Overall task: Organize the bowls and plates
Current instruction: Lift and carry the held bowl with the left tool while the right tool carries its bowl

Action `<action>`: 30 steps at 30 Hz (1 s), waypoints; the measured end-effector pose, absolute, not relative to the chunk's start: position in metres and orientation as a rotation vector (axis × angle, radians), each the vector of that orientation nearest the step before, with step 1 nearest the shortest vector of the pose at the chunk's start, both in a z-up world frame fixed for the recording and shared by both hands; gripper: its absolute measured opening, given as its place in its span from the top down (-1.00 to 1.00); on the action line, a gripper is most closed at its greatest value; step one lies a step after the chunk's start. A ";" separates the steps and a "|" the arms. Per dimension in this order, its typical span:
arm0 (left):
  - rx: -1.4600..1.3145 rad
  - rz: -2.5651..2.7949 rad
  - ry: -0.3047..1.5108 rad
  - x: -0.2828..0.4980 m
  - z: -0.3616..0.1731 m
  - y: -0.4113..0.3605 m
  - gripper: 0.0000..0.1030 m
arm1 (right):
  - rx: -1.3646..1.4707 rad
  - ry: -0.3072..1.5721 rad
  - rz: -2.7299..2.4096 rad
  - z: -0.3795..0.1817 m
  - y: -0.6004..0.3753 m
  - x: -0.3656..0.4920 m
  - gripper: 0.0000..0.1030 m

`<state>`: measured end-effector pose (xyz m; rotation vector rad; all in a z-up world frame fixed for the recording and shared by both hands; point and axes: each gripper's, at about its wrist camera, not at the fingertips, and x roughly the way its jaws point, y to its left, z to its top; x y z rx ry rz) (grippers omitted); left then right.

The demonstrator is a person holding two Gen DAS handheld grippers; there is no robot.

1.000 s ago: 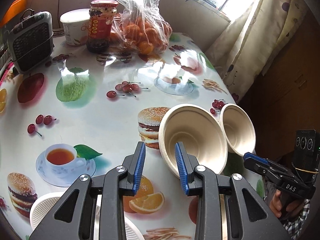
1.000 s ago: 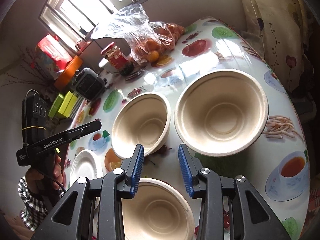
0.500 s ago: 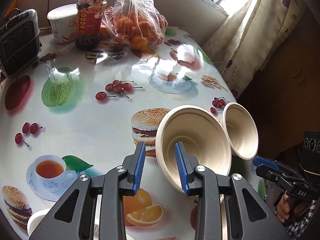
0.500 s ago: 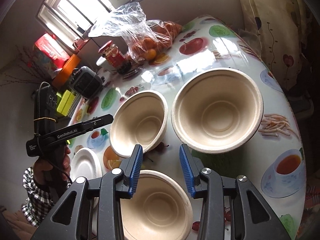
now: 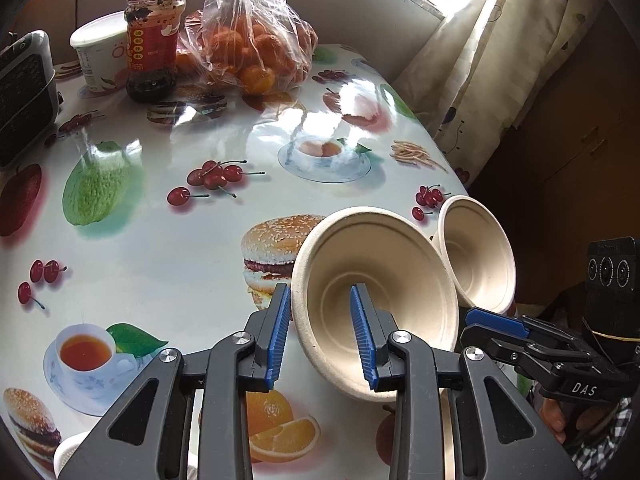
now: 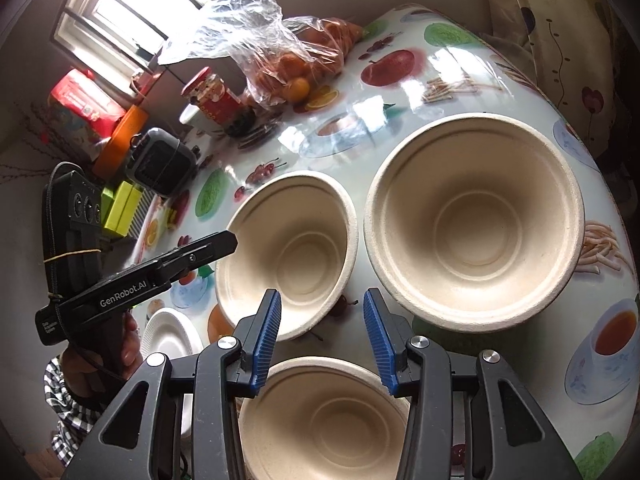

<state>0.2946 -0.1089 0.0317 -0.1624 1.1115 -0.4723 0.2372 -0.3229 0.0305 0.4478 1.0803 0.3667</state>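
Three beige paper bowls stand on the printed table. In the right wrist view the middle bowl (image 6: 294, 252) sits left of a larger bowl (image 6: 474, 220), with a third bowl (image 6: 324, 420) under my right gripper (image 6: 322, 332), which is open and empty. In the left wrist view my left gripper (image 5: 320, 330) is open, its jaws astride the near rim of the middle bowl (image 5: 376, 292); the larger bowl (image 5: 478, 256) stands behind it. A white paper plate (image 6: 170, 334) lies at the left. The left gripper also shows in the right wrist view (image 6: 224, 242).
At the table's far end stand a bag of oranges (image 5: 248, 46), a red-lidded jar (image 5: 154, 40), a white tub (image 5: 98, 54) and a small black heater (image 5: 22, 92). A curtain (image 5: 488, 56) hangs by the table's right edge. The right gripper (image 5: 496, 322) appears at the lower right.
My left gripper has moved forward and right until its jaws straddle the middle bowl's rim. The right gripper has shifted only slightly above the nearest bowl.
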 end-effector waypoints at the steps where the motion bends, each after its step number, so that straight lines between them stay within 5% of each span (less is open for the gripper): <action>1: -0.164 -0.471 1.109 0.295 0.031 -0.109 0.38 | 0.448 1.079 0.366 0.030 -0.323 0.238 0.17; 13: -0.158 -0.454 1.105 0.294 0.031 -0.106 0.55 | 0.453 1.086 0.363 0.023 -0.320 0.240 0.56; 30: -0.145 -0.447 1.084 0.292 0.037 -0.104 0.56 | 0.423 1.054 0.367 0.029 -0.313 0.236 0.59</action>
